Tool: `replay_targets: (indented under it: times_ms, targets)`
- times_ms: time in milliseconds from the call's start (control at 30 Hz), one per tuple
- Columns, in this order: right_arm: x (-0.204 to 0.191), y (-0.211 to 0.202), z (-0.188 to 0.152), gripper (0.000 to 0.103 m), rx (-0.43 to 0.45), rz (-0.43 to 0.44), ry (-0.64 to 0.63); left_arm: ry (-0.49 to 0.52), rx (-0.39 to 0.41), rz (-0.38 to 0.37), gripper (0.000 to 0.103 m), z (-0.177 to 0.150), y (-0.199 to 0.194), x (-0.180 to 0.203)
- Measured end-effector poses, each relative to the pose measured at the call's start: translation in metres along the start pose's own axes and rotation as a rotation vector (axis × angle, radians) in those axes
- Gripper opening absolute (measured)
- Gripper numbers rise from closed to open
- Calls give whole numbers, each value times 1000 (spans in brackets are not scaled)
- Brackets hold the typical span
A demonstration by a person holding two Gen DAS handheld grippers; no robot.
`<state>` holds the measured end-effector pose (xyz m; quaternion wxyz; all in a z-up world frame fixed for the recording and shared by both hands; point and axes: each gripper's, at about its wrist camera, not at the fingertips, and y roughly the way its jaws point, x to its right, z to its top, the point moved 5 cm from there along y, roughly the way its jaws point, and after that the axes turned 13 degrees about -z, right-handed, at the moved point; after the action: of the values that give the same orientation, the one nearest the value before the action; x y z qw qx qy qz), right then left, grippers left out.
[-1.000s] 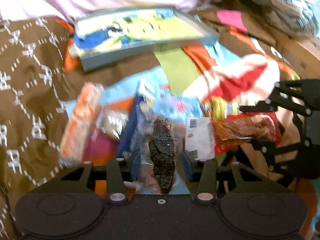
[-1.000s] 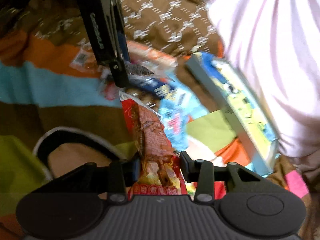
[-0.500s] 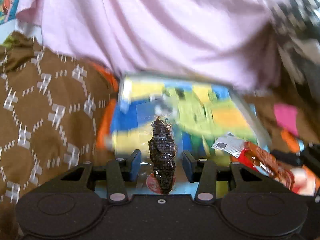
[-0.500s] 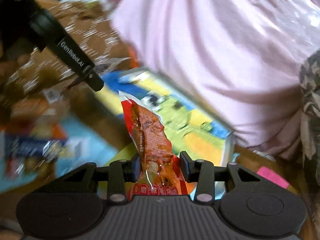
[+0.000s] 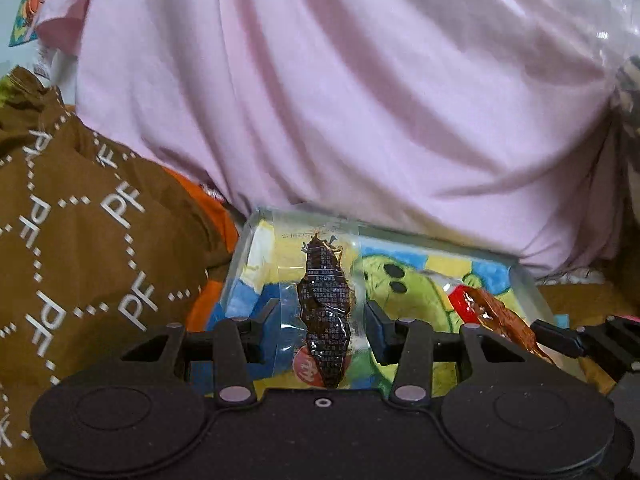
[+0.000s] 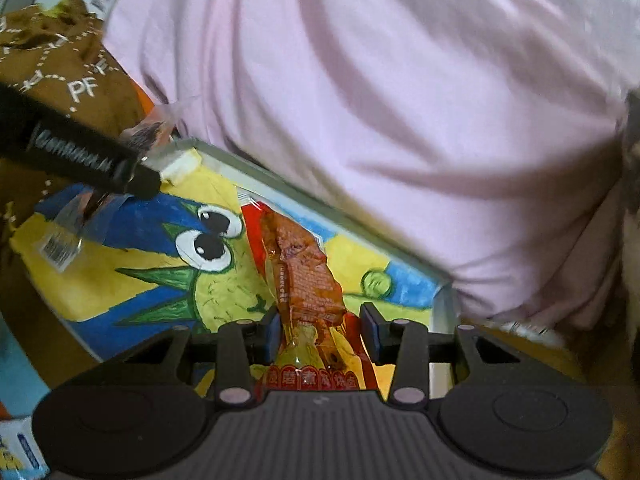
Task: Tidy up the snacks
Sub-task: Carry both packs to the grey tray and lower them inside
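Observation:
My left gripper (image 5: 322,320) is shut on a clear packet with a dark brown snack (image 5: 326,304), held upright over the near left part of a shallow box (image 5: 432,240) whose floor bears a bright cartoon painting. My right gripper (image 6: 320,328) is shut on a red-orange snack packet (image 6: 304,272) above the same box (image 6: 320,205). In the left wrist view that packet (image 5: 492,312) shows at the right with one right finger (image 5: 560,336). In the right wrist view a left finger (image 6: 80,156) and the clear packet (image 6: 64,236) hang over the box's left end.
A person in a pink shirt (image 5: 340,100) sits right behind the box and fills the upper half of both views. Brown patterned cloth (image 5: 80,240) lies to the left, with orange fabric (image 5: 208,208) at the box's left corner. A small printed box (image 6: 16,452) lies at the lower left.
Both grippers have carried their packets away from the snack pile on the coloured cloth and up over the painted box, which now lies directly below them. Both grips stayed the same.

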<state>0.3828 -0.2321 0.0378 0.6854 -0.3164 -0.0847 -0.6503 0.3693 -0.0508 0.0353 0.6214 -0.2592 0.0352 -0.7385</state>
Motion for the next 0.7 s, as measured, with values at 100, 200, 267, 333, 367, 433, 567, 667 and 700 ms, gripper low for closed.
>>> replay_targets:
  times_ms: [100,200,267,333,367,433,567,667,700]
  targets:
    - [-5,12,-8,44,-40,21,24,-1,-18,15,46,-9,10,-6]
    - [-9,19,-15,45,-60,38,29,0,-38,42,46,-16,20,-12]
    - [-11,22,-18,45,-68,49,35,-9,-51,52,46,-19,25,-16]
    - [-13,24,-20,46,-71,56,44,-14,-59,58,46,-21,30,-19]
    - [-13,24,-21,47,-71,58,49,-14,-62,58,46,-22,31,-20]
    - [-14,25,-23,50,-71,54,55,-10,-64,50,47,-23,33,-21]
    - [-13,27,-26,56,-75,54,75,-19,-67,41,47,-28,35,-25]
    - [-10,28,-28,68,-84,72,120,-15,-56,41,48,-28,35,-26]
    - [-9,28,-28,71,-84,75,131,-20,-57,37,51,-28,34,-26]
